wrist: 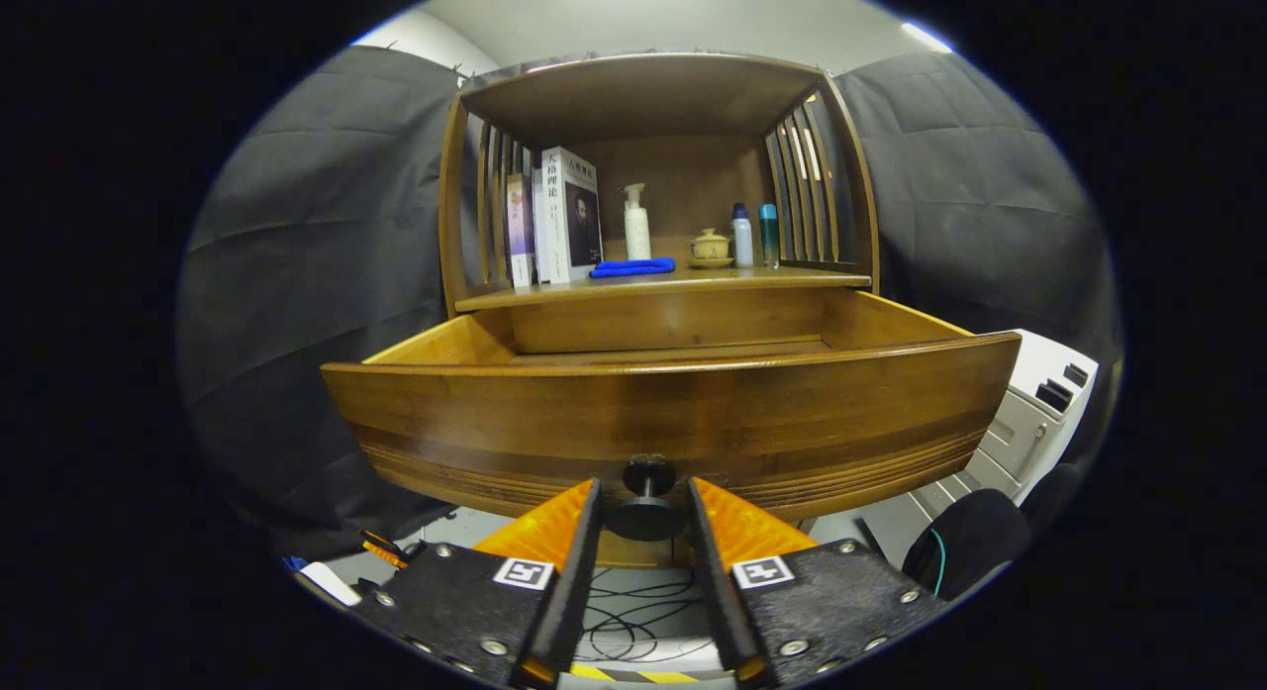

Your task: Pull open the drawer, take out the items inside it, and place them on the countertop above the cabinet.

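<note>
The wooden drawer (673, 413) stands pulled far out of the cabinet, its curved front panel facing me. Its dark round knob (645, 517) sits between my fingers, and my gripper (643, 484) is shut on it, one finger pressing each side. The high front panel hides the drawer's floor, so nothing inside can be seen, just the inner back wall (663, 324). Above the drawer runs the countertop (812, 277), under a wooden hutch.
On the countertop stand several books (564, 230), a white pump bottle (636, 225), a folded blue cloth (633, 267), a small lidded cup (710, 246) and two small bottles (754, 235). A white appliance (1029, 413) sits to the right, and cables (633, 621) lie on the floor below.
</note>
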